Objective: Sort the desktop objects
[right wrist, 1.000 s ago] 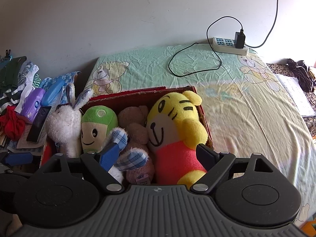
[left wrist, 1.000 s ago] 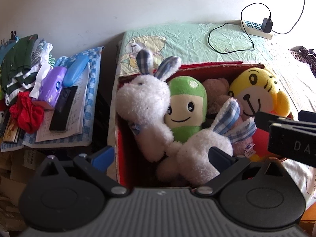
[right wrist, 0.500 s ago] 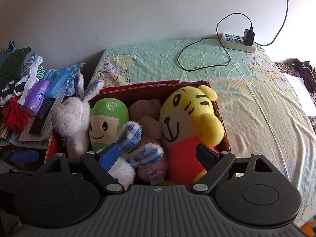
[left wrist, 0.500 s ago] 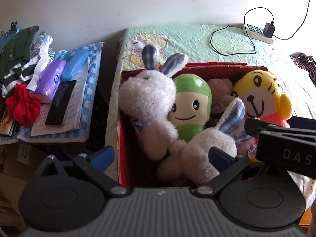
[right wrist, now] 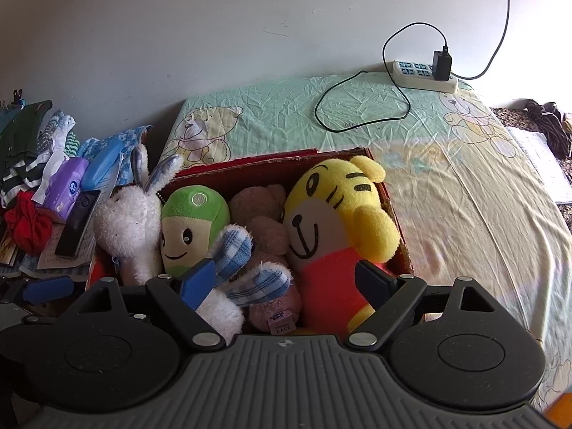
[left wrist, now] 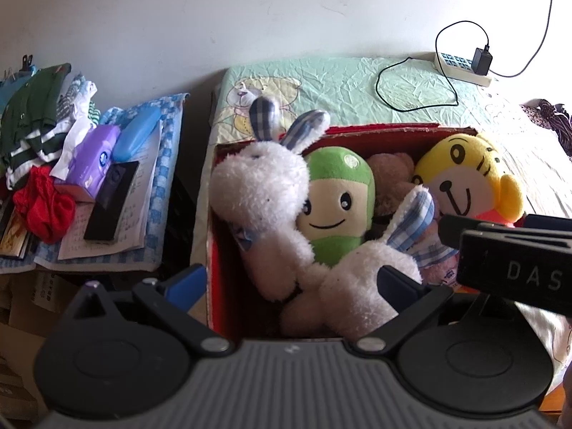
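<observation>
Bear-print bed sheet (right wrist: 447,193) carries a red box (right wrist: 271,166) crammed with plush toys. Both tools, left (left wrist: 289,279) and right (right wrist: 286,279), hover released at its 6 o'clock edge.

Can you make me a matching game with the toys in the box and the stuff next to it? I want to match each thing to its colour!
Things:
1. tiger toy
2. rabbit toy
3. round-headed doll's cap
4. tissue pack

Colours:
A. green
B. purple
C. yellow with a red shirt
D. white with blue checked ears

Right pairs: 1-C, 2-D, 3-A, 4-B
</observation>
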The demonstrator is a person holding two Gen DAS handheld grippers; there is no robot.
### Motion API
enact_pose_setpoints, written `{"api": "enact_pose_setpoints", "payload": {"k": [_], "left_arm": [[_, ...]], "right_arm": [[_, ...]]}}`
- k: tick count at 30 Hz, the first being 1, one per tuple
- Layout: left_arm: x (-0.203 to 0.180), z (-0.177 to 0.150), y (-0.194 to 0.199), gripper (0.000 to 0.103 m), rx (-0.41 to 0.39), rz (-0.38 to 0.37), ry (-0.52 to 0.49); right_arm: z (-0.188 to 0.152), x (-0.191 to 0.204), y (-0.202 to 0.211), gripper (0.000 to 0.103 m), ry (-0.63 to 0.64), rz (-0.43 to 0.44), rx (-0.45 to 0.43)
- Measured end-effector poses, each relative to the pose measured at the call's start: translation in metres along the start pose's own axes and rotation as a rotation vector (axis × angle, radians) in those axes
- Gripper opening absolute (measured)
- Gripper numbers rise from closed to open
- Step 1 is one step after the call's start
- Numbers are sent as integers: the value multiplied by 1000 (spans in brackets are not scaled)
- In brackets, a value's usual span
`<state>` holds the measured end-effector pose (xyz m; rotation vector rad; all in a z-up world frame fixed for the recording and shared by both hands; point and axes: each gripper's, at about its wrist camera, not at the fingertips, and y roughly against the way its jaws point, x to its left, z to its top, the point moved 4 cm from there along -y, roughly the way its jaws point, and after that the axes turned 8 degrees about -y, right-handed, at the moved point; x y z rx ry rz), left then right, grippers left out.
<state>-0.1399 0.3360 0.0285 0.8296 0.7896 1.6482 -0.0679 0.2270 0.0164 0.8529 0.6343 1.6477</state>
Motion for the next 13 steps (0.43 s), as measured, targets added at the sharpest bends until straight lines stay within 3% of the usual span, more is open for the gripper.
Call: {"api": "enact_pose_setpoints", "payload": {"k": [13], "left_arm": [[-1,-1,4,98,-31,36,6]], "right_arm": [[0,-4,-1,87,-8,15,1]]}}
